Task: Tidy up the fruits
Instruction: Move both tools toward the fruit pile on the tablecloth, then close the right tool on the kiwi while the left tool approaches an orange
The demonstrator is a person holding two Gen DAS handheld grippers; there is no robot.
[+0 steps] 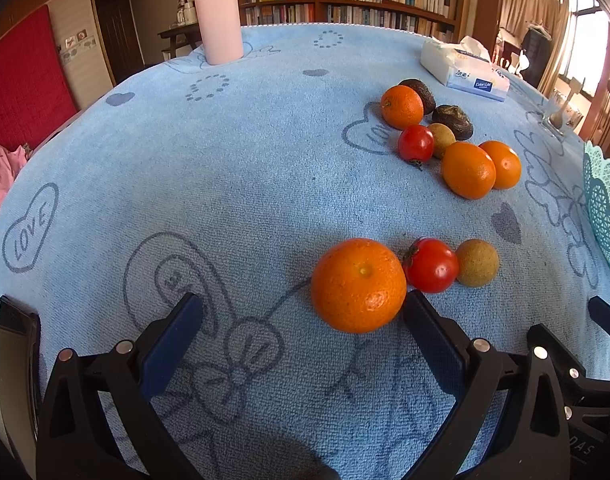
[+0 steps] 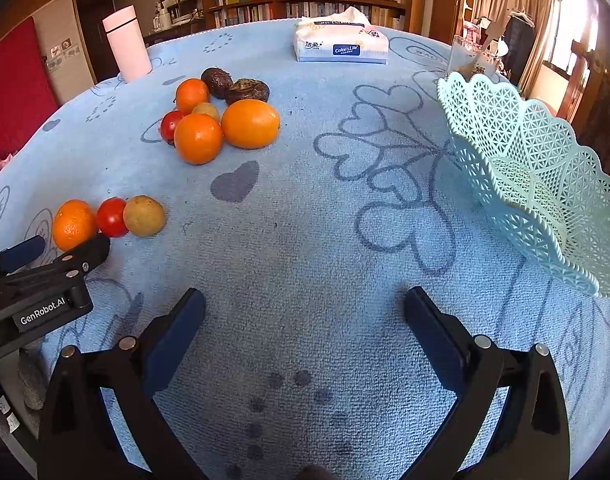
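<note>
An orange (image 1: 359, 285), a red tomato (image 1: 431, 266) and a tan round fruit (image 1: 477, 263) lie in a row on the blue cloth. My left gripper (image 1: 303, 314) is open; the orange sits just ahead of its right finger. The same row shows in the right wrist view: orange (image 2: 73, 224), tomato (image 2: 111, 217), tan fruit (image 2: 144, 215), with the left gripper (image 2: 61, 254) beside them. A farther pile (image 2: 221, 118) holds oranges, a tomato, a tan fruit and two dark fruits. My right gripper (image 2: 305, 312) is open and empty over bare cloth. A mint lattice basket (image 2: 545, 184) stands to its right.
A pink flask (image 1: 219, 18) stands at the far left of the table. A tissue pack (image 2: 341, 46) lies at the far edge. A glass with a utensil (image 2: 471, 54) stands behind the basket. The basket's edge shows in the left wrist view (image 1: 607, 204).
</note>
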